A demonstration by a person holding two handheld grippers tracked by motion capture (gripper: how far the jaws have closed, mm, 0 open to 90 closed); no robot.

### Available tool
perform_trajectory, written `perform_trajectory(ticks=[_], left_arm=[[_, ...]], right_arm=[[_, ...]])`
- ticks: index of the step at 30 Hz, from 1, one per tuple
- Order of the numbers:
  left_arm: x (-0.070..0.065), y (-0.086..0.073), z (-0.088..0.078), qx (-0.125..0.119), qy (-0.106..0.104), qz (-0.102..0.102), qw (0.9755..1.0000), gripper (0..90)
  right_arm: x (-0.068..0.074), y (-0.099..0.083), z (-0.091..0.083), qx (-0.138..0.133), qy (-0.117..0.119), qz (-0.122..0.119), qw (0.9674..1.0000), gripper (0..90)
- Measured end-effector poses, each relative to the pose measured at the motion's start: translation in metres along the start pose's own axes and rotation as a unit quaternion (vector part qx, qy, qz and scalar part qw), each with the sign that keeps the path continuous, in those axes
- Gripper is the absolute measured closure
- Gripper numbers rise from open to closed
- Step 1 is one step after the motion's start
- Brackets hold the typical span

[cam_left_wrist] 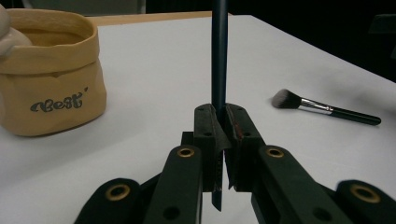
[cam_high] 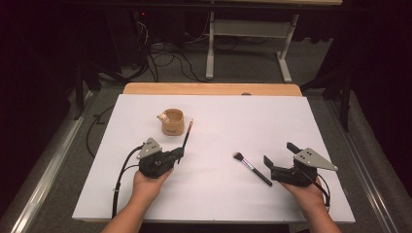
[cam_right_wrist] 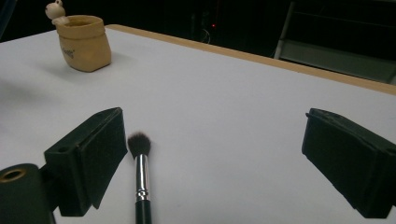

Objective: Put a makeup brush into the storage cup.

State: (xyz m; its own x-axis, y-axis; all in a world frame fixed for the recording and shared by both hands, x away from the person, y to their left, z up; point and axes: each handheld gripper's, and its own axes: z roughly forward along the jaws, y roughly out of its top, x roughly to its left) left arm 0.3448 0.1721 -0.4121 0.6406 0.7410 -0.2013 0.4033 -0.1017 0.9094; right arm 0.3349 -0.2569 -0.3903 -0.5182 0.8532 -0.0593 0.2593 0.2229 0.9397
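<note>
On the white table (cam_high: 218, 194) the person's left hand (cam_high: 145, 187) holds the left claw (cam_high: 180, 154) at the near left, and its jaws are clamped tight on a slim dark pencil-like stick (cam_high: 187, 135). In the high view the stick runs from the claw away toward the far side, its lighter tip ending just right of a small tan pouch-shaped cup (cam_high: 173, 122). In the left gripper view the stick (cam_left_wrist: 219, 51) rises straight up between the two pressed pads, with a short end poking out below them, and the cup (cam_left_wrist: 51, 74) stands at the left with dark script lettering on its side and a pale little figure (cam_left_wrist: 7, 32) on its rim. The cup stands left of the table's centre, toward the far edge, near the held stick but apart from it. A makeup brush (cam_high: 251, 168) with a dark handle, silver ferrule and dark bristles lies flat on the table right of centre, its bristles pointing far-left and its handle end near the right claw (cam_high: 278, 155). The right hand (cam_high: 308, 191) holds that claw at the near right with its jaws spread wide and nothing gripped. In the right gripper view the brush (cam_right_wrist: 140, 172) lies just beside the left pad (cam_right_wrist: 93, 149), inside the gap, while the other pad (cam_right_wrist: 345, 158) stands well apart from it.
</note>
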Motion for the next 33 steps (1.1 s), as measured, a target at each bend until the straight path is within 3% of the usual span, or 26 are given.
perform_trajectory(ticks=[4,11,19,24,33], left_arm=[[0.001,0.0,0.0,-0.007,-0.005,-0.001,1.0,84.5],[0.001,0.001,-0.002,-0.013,-0.01,0.001,0.9999,84.4],[0.003,0.002,-0.004,-0.02,-0.006,0.003,0.9998,84.4],[0.003,0.003,-0.006,-0.023,-0.006,0.007,0.9997,84.5],[0.004,0.003,-0.009,-0.027,-0.004,0.011,0.9996,84.5]], right_arm=[[0.002,0.0,0.002,0.002,0.013,0.007,0.9999,6.7],[0.0,0.013,0.004,-0.026,0.019,0.032,0.999,6.1],[0.003,0.037,0.01,-0.056,0.019,0.021,0.9981,4.6],[0.009,0.049,0.02,-0.049,0.024,0.021,0.9983,4.6],[0.024,0.068,0.04,-0.066,0.037,0.022,0.9968,4.6]])
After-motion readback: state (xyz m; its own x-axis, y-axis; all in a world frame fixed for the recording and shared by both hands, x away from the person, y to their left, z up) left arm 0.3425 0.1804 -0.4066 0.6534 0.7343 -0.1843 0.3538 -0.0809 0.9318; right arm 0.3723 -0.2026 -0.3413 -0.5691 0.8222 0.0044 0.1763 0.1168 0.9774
